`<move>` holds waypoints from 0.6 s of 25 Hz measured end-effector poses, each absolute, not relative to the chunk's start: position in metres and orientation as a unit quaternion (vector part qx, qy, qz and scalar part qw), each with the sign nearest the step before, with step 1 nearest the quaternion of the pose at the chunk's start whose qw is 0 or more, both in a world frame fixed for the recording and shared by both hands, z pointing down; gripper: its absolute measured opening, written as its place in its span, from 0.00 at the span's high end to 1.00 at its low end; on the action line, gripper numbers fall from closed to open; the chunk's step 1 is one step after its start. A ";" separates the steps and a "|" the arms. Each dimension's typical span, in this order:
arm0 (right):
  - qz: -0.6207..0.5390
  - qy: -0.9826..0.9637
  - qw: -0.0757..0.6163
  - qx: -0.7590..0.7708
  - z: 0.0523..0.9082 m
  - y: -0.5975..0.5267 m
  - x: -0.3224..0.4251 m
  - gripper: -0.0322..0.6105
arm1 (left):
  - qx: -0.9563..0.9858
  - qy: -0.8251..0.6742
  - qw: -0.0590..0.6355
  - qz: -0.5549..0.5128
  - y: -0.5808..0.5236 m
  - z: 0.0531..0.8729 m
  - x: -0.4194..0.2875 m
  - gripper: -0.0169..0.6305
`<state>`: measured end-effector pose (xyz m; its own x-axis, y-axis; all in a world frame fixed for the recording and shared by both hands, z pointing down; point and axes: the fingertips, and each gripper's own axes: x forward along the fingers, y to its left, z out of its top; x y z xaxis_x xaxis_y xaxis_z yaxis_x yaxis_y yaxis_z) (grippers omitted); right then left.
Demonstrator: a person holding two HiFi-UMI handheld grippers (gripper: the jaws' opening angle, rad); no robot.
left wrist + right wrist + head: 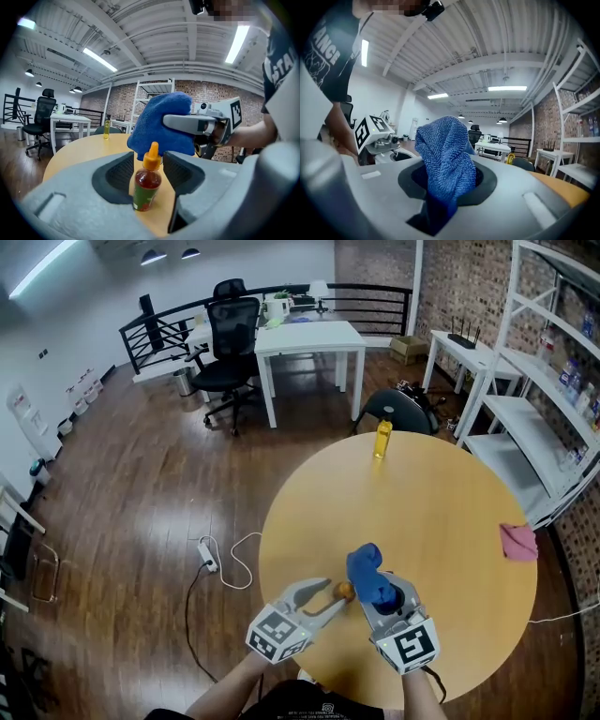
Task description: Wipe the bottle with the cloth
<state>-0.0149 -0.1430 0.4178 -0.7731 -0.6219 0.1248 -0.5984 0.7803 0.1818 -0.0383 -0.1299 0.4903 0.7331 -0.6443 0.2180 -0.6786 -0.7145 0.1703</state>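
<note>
A small sauce bottle [146, 185] with an orange cap [345, 592] stands upright on the round wooden table [441, 512], near its front edge. My left gripper [336, 594] is open around it, and in the left gripper view [147, 172] there is a gap between the bottle and each pad. My right gripper [380, 594] is shut on a blue cloth [367, 573]. The cloth [157, 126] hangs just behind and above the bottle's cap; whether it touches the cap I cannot tell. In the right gripper view the cloth [447, 154] bunches up out of the jaws [447, 183] and hides the bottle.
A tall yellow bottle [382, 439] stands at the table's far edge. A pink cloth [518, 542] lies at its right edge. White shelves [539, 418] stand to the right. A white desk [309, 338] and office chairs [225, 352] are beyond. A power strip [208, 557] lies on the floor.
</note>
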 end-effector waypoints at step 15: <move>-0.075 -0.913 0.137 0.376 0.473 -0.127 -0.008 0.80 | 0.907 -0.397 0.133 0.044 -0.121 0.483 -0.061 0.68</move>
